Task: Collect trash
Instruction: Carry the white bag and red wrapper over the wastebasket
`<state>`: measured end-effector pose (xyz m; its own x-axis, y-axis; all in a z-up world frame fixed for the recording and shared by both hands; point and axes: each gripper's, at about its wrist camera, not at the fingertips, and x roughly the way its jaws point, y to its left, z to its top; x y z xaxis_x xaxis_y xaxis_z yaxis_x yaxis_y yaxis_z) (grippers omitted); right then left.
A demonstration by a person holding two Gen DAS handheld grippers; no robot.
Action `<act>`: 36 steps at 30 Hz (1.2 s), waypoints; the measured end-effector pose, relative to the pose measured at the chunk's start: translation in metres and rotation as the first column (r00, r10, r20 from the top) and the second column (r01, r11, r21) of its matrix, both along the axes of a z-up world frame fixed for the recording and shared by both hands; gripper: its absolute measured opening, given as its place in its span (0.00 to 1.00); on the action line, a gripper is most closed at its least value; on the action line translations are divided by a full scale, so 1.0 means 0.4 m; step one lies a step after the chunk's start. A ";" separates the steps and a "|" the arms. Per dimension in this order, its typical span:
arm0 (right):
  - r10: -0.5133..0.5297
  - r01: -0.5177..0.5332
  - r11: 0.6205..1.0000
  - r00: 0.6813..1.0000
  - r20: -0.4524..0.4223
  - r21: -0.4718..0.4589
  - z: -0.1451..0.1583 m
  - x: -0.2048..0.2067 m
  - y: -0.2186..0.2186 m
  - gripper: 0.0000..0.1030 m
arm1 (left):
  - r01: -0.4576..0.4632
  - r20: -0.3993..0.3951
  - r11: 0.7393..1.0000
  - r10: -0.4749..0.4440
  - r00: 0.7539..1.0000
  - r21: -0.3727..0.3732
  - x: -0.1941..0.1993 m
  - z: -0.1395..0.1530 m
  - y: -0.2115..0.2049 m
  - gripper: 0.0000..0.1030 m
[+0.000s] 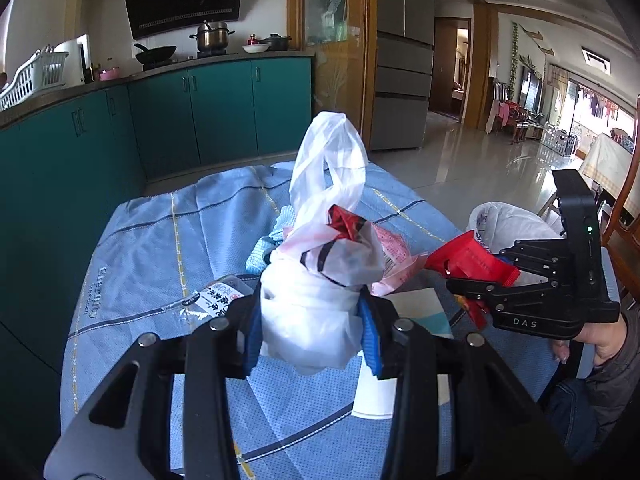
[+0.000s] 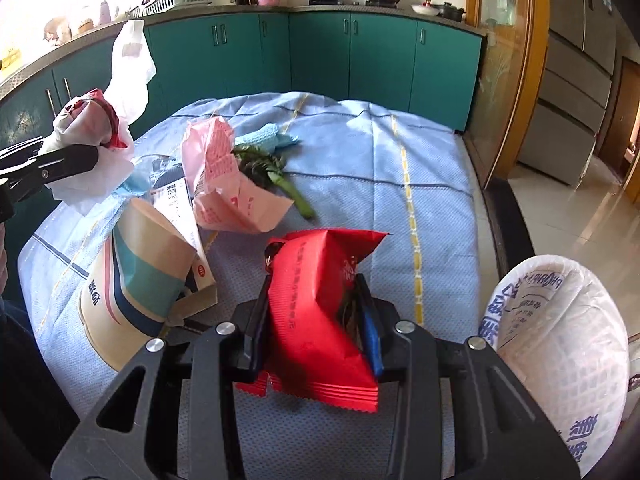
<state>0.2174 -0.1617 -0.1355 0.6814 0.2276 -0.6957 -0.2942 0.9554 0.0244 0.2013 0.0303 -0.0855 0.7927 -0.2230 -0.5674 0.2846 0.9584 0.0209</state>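
Observation:
My left gripper (image 1: 310, 312) is shut on a crumpled white plastic bag (image 1: 320, 264) that has a red wrapper inside, and it holds the bag just above the blue tablecloth (image 1: 160, 248). The bag's handles stick upward. From the right wrist view, that bag (image 2: 92, 136) and the left gripper (image 2: 80, 160) show at the left edge. My right gripper (image 2: 314, 300) is shut on a red snack wrapper (image 2: 312, 280) over the table's near side. In the left wrist view, the right gripper (image 1: 476, 272) and its red wrapper (image 1: 460, 252) are close to a white bag-lined bin (image 1: 508, 224).
Still on the cloth are a tipped paper cup (image 2: 140, 264), a pink wrapper (image 2: 220, 184), a green vegetable stalk (image 2: 272, 172), a light blue rag (image 2: 272, 138) and a clear labelled packet (image 1: 216, 300). The bin (image 2: 560, 340) stands off the table's right edge. Teal cabinets lie beyond.

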 end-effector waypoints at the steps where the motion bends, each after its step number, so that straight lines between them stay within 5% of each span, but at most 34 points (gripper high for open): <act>1: -0.002 0.002 1.000 1.000 0.006 -0.002 0.001 -0.001 -0.001 0.37 | -0.009 0.012 1.000 0.009 1.000 0.011 -0.001 0.001 -0.005 0.40; 19: -0.088 0.085 0.996 0.985 0.147 0.022 0.070 -0.034 -0.064 0.38 | -0.193 0.149 0.977 0.178 0.973 0.090 -0.002 0.044 -0.121 0.40; 36: -0.249 0.239 0.968 0.952 0.180 0.077 0.108 -0.079 -0.243 0.38 | -0.123 0.161 0.990 0.110 0.981 0.073 -0.010 0.046 -0.269 0.40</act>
<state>0.1859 -0.2588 -0.0924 0.8374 0.0715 -0.5420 -0.0566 0.9974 0.0441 0.1973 -0.0774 -0.0671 0.8907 -0.0811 -0.4474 0.1577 0.9780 0.1367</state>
